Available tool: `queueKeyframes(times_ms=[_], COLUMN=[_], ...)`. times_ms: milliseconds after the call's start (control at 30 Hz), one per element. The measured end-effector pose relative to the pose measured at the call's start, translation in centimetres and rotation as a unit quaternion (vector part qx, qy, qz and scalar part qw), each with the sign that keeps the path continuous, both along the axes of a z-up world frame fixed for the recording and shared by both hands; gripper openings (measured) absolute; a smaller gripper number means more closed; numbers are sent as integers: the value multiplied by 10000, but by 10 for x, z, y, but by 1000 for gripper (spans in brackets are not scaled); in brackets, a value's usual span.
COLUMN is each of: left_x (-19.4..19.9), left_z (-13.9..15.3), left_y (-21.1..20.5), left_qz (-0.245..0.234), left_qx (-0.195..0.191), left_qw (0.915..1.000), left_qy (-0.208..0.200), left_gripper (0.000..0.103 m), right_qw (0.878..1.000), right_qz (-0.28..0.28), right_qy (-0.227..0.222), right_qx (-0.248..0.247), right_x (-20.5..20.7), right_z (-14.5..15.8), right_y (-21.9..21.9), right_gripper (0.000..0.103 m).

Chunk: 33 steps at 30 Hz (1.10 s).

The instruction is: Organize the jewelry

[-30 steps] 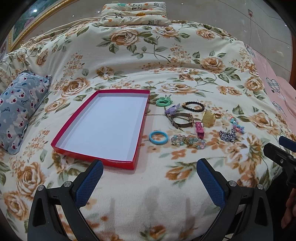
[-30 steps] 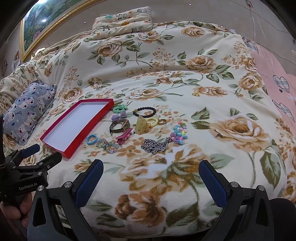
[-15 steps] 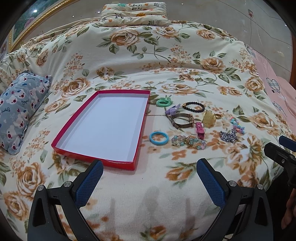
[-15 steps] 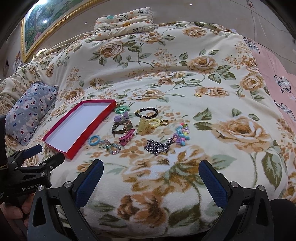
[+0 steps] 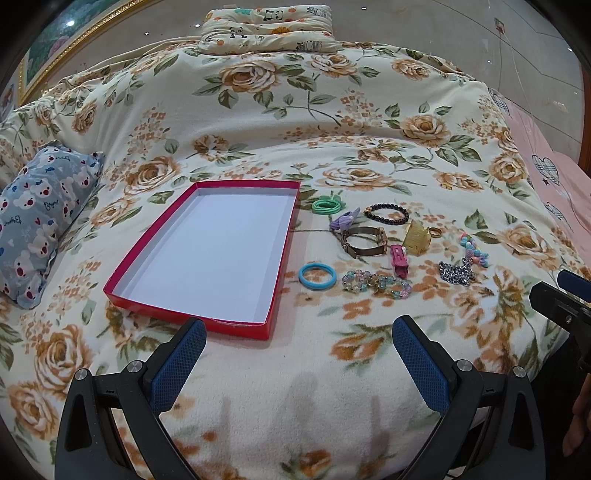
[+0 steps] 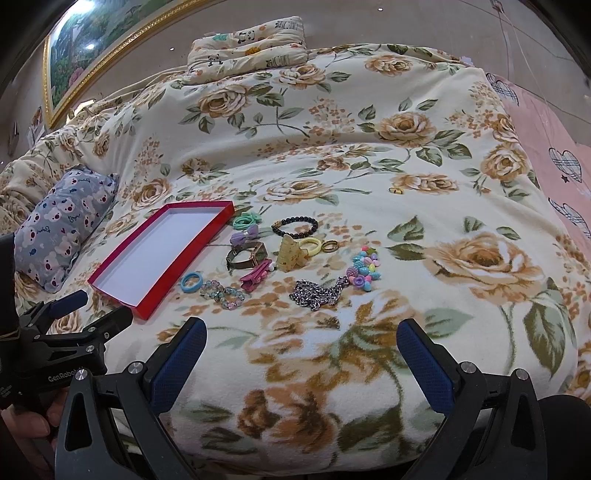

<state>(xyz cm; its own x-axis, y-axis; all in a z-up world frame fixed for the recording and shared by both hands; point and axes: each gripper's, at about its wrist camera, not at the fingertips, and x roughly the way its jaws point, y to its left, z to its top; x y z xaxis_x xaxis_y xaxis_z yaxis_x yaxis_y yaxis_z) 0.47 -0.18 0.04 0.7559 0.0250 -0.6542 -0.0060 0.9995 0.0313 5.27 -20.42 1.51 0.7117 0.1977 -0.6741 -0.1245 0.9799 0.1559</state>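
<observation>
While the red tray [image 5: 207, 254] lies bare on the bed [image 5: 295, 122], every trinket sits just beside its right edge, so nothing is sorted yet. The left gripper [image 5: 299, 349] and right gripper [image 6: 301, 341] hang with fingers spread, gripping nothing. Best start with the blue ring [image 5: 317, 276], nearest the tray: pinch one rim, avoiding the fleece.

Floral blanket [image 5: 280, 122], grey bear-print pillow [image 5: 37, 218], panda-print pillow [image 5: 267, 27], gold-framed painting [image 6: 92, 48], pink heart-print sheet [image 6: 554, 147]
</observation>
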Motion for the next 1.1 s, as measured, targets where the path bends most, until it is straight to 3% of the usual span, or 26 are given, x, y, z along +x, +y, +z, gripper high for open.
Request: queueKeyframes(times_ms=[733,1100], left_x=[7,41], left_z=[-2,-10], left_y=[-2,-4], left_qz=[-94,-582], left_qx=[-46,-256], left_qw=[9999,9972], left_qy=[105,390], left_gripper=[102,101], right_qw=[9999,9998], right_qz=[-12,-3], right_qy=[77,144], right_qx=[125,164], right_x=[5,23], right_z=[-3,-10], right_y=[-1,-12], right_gripper=[103,102])
